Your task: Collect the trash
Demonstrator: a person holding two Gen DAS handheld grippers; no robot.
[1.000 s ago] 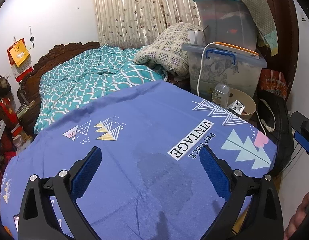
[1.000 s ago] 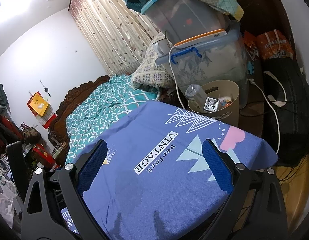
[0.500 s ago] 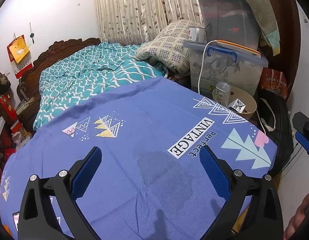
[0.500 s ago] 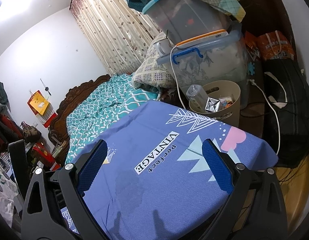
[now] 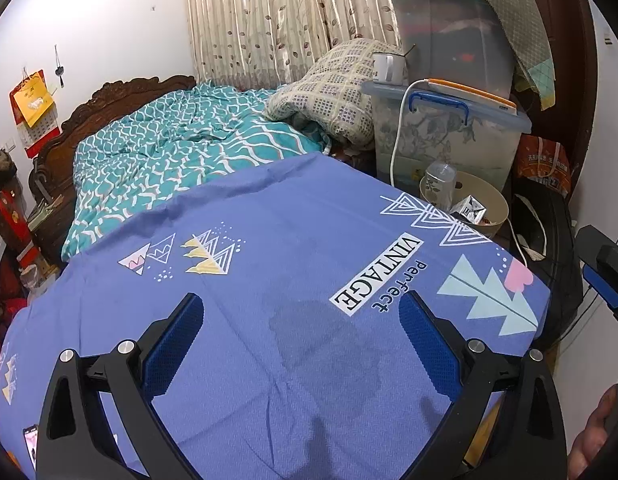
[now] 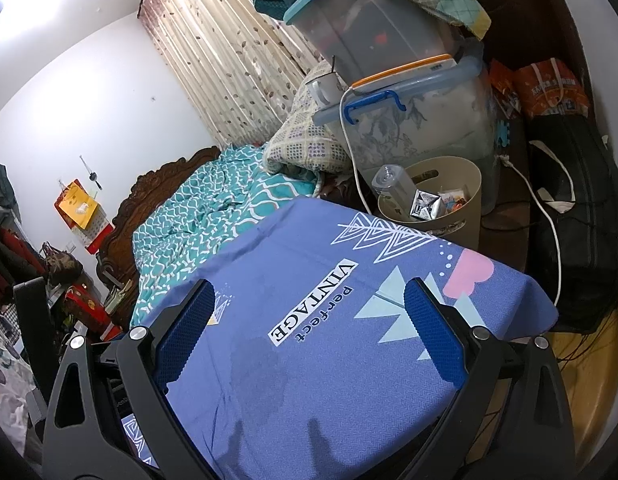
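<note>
Both your left claw (image 5: 301,336) and right claw (image 6: 309,320) hover spread and empty over the bare blue printed-cloth bench (image 5: 293,240), while the beige round plastic bin (image 6: 461,208) beyond its far corner already holds the trash, so collecting looks finished.

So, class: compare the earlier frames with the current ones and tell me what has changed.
Almost nothing. Both views drift very slightly; nothing was grasped or released. The left gripper and right gripper stay open and empty over the blue tablecloth, and the bottle and carton remain in the beige bin.
</note>
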